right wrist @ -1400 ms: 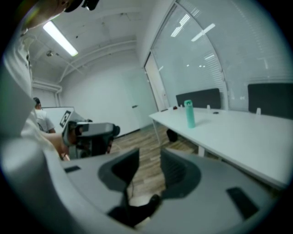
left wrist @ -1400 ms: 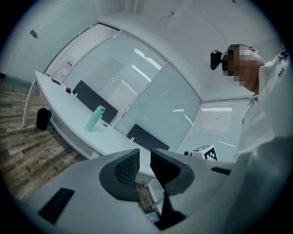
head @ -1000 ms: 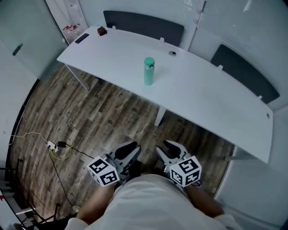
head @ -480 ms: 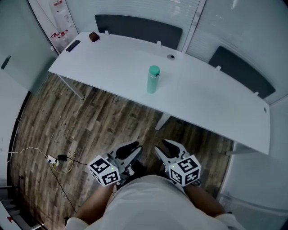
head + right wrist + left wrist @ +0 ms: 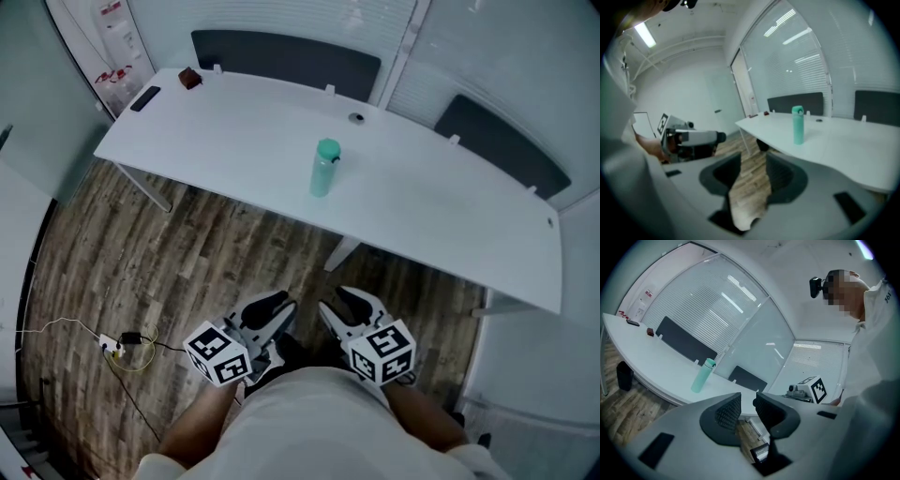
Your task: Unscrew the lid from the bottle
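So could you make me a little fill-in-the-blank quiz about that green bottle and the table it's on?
1. The green bottle stands ____ on the white table.
2. Its lid is still ____ the bottle, not yet unscrewed.
3. The floor beneath the table shows ____ planks.
Missing words: upright; on; wooden.

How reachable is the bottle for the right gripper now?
Probably not yet: the right gripper is held at the person's waist, well short of the table, and the bottle stands mid-table. Nothing lies between them; its empty jaws have just been opening.
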Tool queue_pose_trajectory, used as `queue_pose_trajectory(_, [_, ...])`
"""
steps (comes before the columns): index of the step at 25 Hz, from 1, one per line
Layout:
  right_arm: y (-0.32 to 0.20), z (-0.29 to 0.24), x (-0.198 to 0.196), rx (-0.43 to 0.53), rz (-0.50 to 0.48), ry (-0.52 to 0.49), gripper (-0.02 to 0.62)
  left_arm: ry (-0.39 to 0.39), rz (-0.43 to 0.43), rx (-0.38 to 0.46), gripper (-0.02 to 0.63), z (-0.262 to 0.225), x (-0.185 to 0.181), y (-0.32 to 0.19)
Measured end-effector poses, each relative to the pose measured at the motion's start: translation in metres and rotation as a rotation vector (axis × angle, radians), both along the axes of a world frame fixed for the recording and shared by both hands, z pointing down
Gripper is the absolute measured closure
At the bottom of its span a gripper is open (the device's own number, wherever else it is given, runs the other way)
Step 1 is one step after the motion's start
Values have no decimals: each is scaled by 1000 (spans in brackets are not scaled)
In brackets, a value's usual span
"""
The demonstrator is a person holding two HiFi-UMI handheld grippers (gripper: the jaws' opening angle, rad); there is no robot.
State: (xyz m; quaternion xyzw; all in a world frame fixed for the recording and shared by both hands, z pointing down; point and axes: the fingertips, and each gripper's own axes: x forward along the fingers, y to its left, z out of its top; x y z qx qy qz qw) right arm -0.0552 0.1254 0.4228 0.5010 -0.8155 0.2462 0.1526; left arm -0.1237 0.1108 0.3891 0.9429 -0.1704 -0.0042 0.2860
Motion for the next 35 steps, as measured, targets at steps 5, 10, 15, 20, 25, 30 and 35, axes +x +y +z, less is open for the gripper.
queue_pose_trajectory(5, [-15, -1, 12, 5, 9, 21, 427, -9, 20, -9, 497, 4, 11, -10])
queue_pose_trajectory(10, [-40, 2, 27, 15, -8, 8, 425, -30, 7, -3, 490, 10, 26, -31])
queue_pose_trajectory(15, [-71, 3, 41, 19, -54, 3, 425, -71, -19, 15, 483, 17, 40, -63])
queue_pose_trajectory(20, [-99, 6, 63, 8, -85, -6, 424, -83, -38, -1, 483, 20, 70, -91])
queue_pose_trajectory(25, [-121, 12, 83, -3, -114, -8, 424, -111, -55, 9, 479, 28, 96, -115])
queue_pose_trajectory(30, [-137, 17, 91, -22, -113, -7, 425, -118, -80, 23, 458, 30, 100, -139])
queue_pose_trajectory(35, [-155, 19, 93, -27, -65, -5, 424, -126, -41, 30, 448, 37, 103, -161])
